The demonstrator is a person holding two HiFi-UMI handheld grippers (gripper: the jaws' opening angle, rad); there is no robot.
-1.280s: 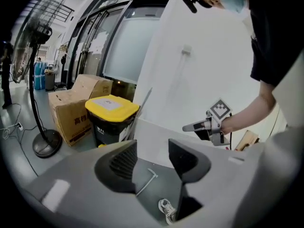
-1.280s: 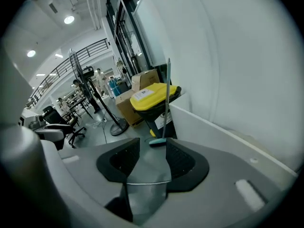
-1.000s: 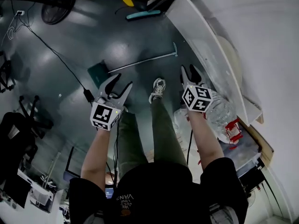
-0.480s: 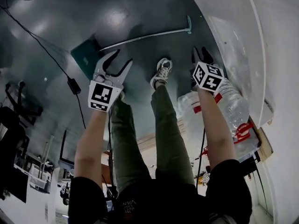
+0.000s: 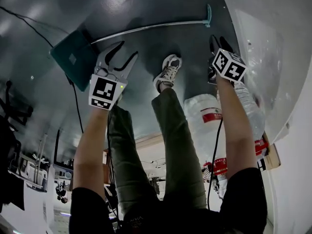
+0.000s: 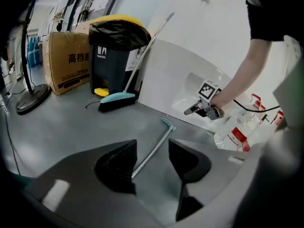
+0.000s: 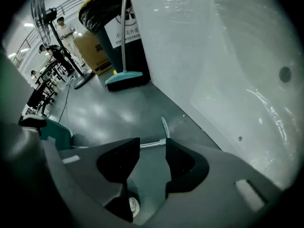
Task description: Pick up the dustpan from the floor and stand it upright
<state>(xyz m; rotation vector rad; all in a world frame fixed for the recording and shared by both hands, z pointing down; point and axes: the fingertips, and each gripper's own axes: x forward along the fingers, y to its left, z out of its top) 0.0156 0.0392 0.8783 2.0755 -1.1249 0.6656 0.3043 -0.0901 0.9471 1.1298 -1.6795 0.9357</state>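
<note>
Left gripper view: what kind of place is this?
Probably an industrial workspace or lab, not a home: a grey coated floor, a lined bin with a broom by it, a cardboard box and a pedestal fan.

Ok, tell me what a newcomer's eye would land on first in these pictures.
The teal dustpan lies flat on the dark floor, its long handle stretched out. Just above it hang the left tongs and the right tongs, both open and empty. Big water bottles sit by the person's right arm, and a yellow-lidded bin stands farther off with a broom beside it.
</note>
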